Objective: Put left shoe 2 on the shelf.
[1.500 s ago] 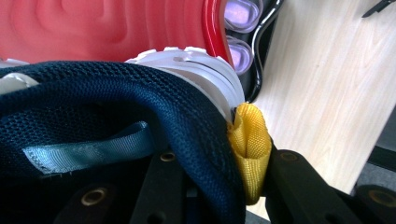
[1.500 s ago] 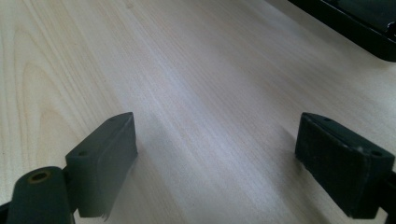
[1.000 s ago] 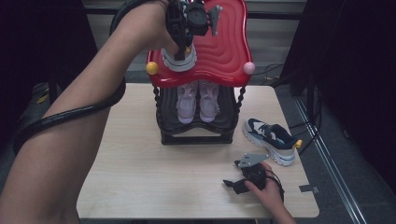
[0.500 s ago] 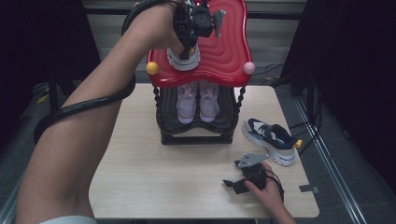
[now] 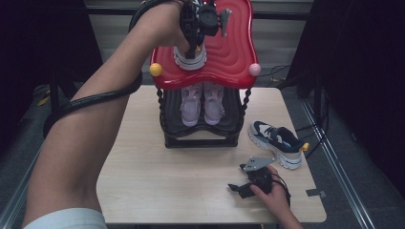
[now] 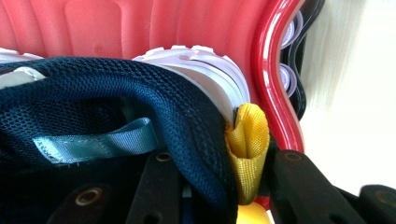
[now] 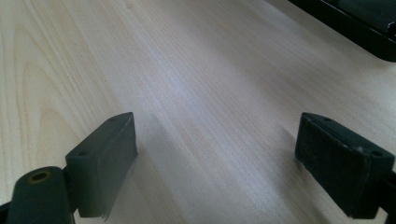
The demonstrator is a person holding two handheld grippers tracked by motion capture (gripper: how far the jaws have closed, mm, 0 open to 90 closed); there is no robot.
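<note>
A navy sneaker (image 5: 190, 58) with a white sole rests on the wavy red top (image 5: 224, 52) of a shoe rack. My left gripper (image 5: 192, 46) comes down on it from above and is shut on its heel. In the left gripper view the jaws of my left gripper (image 6: 224, 186) clamp the navy mesh collar (image 6: 140, 93) beside a yellow pull tab (image 6: 247, 140), over the red top (image 6: 140, 28). Its mate, a second navy sneaker (image 5: 277, 140), lies on the table right of the rack. My right gripper (image 5: 241, 188) rests on the table, open and holding nothing (image 7: 215, 158).
A pale purple pair of sneakers (image 5: 203, 100) stands on the rack's black lower shelf. Yellow (image 5: 155, 69) and pink (image 5: 254, 69) knobs mark the red top's front corners. The wooden table (image 5: 143, 167) has bare room left of and in front of the rack.
My left gripper has shifted the navy sneaker slightly back and to the right on the red top. The right gripper has stayed where it was.
</note>
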